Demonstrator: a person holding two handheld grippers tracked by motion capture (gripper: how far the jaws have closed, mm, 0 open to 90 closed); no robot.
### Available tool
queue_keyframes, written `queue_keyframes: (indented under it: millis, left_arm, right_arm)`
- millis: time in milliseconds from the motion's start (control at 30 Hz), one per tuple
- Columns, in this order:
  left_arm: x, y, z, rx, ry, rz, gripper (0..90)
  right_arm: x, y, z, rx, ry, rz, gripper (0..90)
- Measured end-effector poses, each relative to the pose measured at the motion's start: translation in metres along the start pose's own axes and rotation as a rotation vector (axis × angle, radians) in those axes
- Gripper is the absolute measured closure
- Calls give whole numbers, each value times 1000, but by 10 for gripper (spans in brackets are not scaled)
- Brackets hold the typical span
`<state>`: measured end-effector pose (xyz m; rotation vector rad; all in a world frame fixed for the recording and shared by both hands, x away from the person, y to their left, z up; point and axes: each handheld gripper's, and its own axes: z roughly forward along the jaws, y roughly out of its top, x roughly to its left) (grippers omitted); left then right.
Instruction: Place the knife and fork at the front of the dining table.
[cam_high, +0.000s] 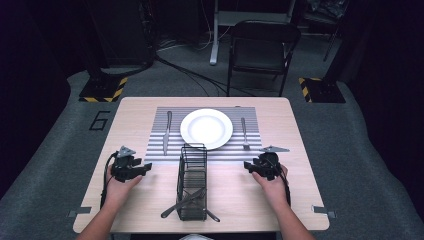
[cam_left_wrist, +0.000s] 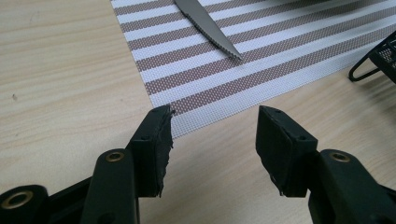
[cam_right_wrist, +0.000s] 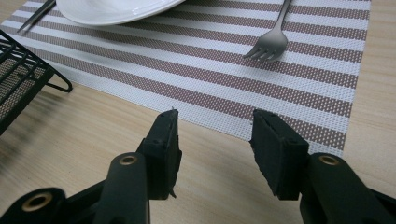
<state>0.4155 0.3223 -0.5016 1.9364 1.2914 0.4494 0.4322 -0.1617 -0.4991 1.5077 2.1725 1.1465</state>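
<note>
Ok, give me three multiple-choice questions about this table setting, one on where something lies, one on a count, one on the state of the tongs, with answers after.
1. Where does the fork lie?
A. on the striped placemat, right of the plate
B. inside the wire basket
C. on the bare wood by the table's left edge

2. How many utensils lie on the placemat beside the plate?
A. none
B. two
C. four

3. How do the left tongs stand?
A. shut on the knife
B. shut on the placemat's corner
C. open, holding nothing

Answers:
1 A, the high view shows the fork on the stripes to the plate's right.
2 B, the knife at left and the fork at right.
3 C, the left gripper view shows a gap between the pads, with just table and mat beyond.
</note>
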Motion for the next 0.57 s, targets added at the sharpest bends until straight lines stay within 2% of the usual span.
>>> queue_keyframes:
  millis: [33, 167, 233, 467, 567]
  left_arm:
    - [1, -1, 0, 12, -9, 3, 457]
    - [5, -6, 1, 21, 6, 5, 457]
    - [7, -7, 0, 2, 22, 9, 458]
    - [20, -12, -3, -13, 42, -37, 452]
    - [25, -12, -4, 0, 47, -41, 449]
  right_arm:
    - [0, 0, -1, -2, -1, 0, 511]
    - [-3, 0, -2, -3, -4, 2, 511]
    - [-4, 0, -2, -4, -8, -4, 510]
    - [-10, -1, -3, -1, -38, 6, 493]
    - [-16, -2, -2, 0, -61, 2, 472]
